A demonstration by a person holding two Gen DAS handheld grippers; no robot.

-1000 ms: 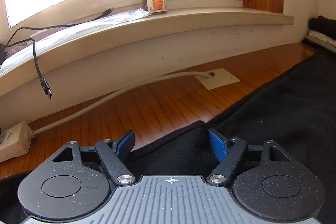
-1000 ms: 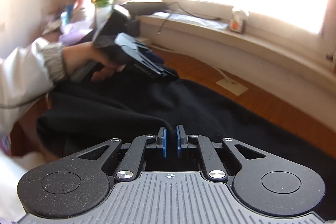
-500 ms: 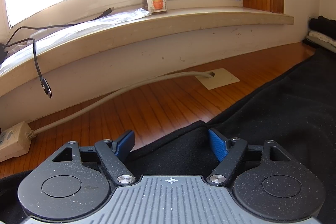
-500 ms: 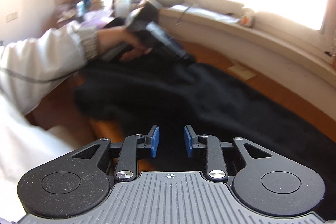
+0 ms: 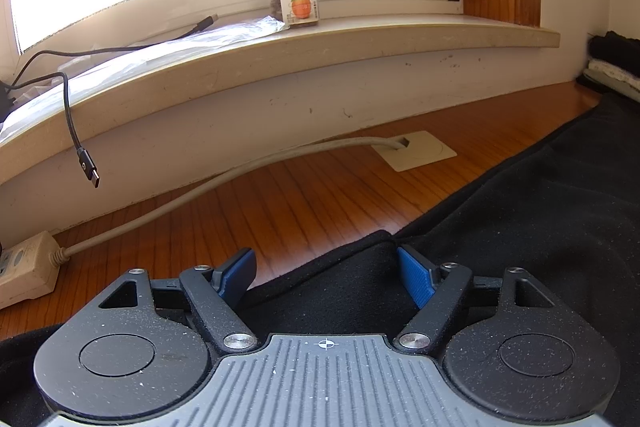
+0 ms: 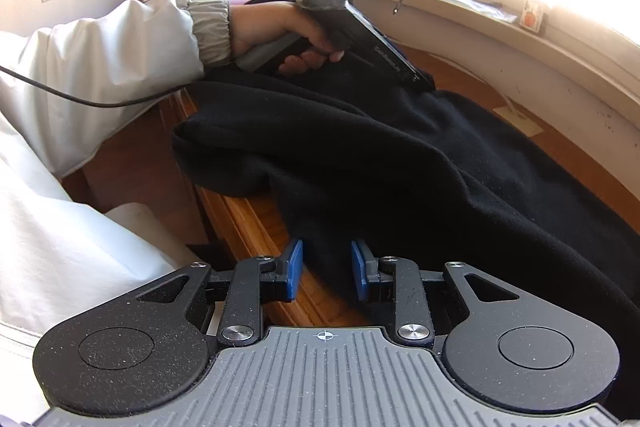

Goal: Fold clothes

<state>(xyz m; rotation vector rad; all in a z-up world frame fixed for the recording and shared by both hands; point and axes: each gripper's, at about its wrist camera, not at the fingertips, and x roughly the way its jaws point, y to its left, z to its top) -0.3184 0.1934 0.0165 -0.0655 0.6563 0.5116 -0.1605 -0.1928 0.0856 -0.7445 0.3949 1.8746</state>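
Regrip stage, by the look of it. Black garment (image 6: 420, 163) sprawled over the wooden worktop (image 5: 320, 203), one fold drooping off the near edge. Left gripper (image 5: 326, 273) wide open over a hem corner; right gripper (image 6: 326, 269) just opened partway, clamping nothing. Next: pinch an edge, fold across. Sunny windowsill (image 5: 280, 51) behind, cables trailing.

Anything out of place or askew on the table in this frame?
Yes: the black garment lies bunched, and one fold spills over the table's near edge. A black cable also dangles off the windowsill, plug hanging free.
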